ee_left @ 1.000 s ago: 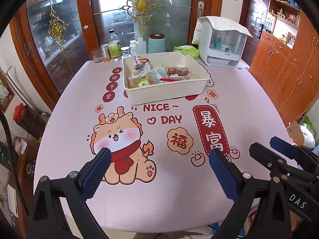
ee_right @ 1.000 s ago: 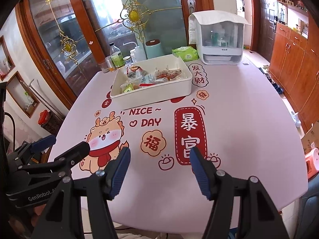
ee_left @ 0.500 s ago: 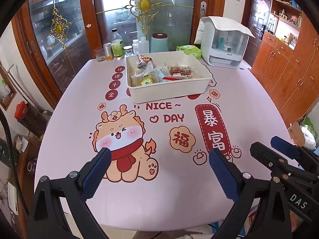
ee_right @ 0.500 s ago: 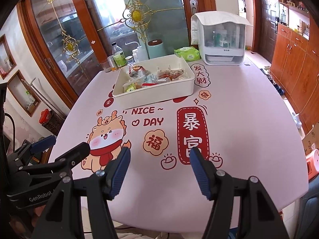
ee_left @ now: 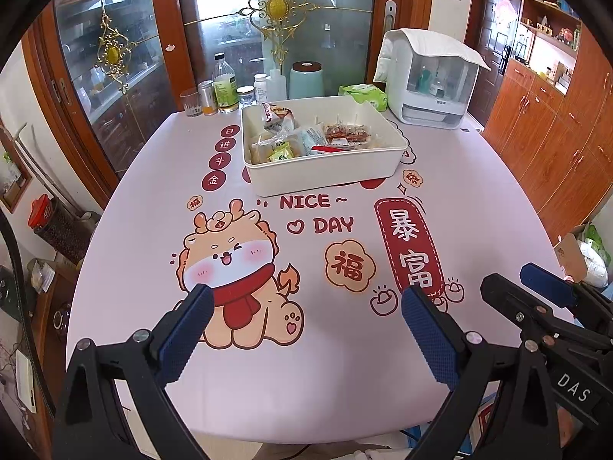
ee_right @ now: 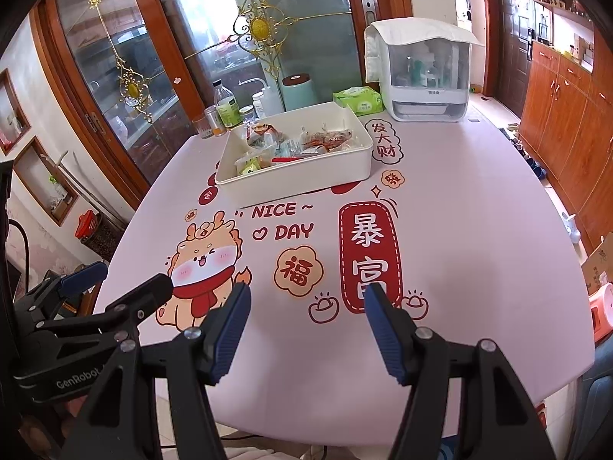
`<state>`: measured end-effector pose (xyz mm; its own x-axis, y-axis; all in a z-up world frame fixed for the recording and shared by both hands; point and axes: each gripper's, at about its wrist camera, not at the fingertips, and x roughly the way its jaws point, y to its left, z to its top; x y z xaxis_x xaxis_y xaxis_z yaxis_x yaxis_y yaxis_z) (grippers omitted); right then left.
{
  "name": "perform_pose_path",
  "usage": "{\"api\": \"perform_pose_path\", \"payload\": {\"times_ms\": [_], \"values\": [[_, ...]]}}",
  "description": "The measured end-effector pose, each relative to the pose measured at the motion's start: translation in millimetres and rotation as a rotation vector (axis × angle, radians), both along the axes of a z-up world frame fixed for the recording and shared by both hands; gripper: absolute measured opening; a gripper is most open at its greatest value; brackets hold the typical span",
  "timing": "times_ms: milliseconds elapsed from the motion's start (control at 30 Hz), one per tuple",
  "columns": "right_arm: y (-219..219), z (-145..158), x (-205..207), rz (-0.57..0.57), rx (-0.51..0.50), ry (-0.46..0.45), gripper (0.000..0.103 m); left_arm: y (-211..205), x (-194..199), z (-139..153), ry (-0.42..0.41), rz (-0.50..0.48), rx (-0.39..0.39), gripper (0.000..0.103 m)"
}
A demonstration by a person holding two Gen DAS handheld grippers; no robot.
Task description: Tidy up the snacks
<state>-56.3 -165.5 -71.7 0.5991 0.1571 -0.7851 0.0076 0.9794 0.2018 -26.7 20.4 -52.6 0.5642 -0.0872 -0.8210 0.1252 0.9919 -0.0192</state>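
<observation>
Seen from both wrist cameras: a white rectangular bin (ee_left: 325,176) of snacks (ee_left: 306,138) standing at the far middle of a pink table (ee_left: 345,364), partly covering the red printing above the words "NICE DAY". Inside, a loose jumble of small wrapped packets: clear and pale wrappers to the left, one with a green label, a reddish-brown packet (ee_left: 346,132) to the right, a red strip lying along the near wall, and one packet (ee_left: 274,111) propped up at the back left corner. Low at the near edge, the left gripper (ee_left: 306,306) with blue-padded fingers (ee_left: 184,341) spread wide and holding nothing, poised above the cartoon dragon print (ee_left: 237,272). Beside it, the right gripper (ee_right: 306,303), likewise spread wide and empty, well apart from the bin. Behind the bin, bottles and jars (ee_left: 224,88), a mint-green canister (ee_left: 305,78), a green tissue pack (ee_left: 364,94) and a white covered appliance (ee_left: 433,76).
</observation>
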Motion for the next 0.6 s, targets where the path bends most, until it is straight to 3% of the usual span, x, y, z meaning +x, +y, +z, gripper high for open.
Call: {"api": "perform_pose_path", "payload": {"times_ms": [600], "values": [[-2.5, -5.1, -3.2, -0.006, 0.008, 0.003, 0.062, -3.3, -0.4, -2.4, 0.004, 0.001, 0.003, 0.098]]}}
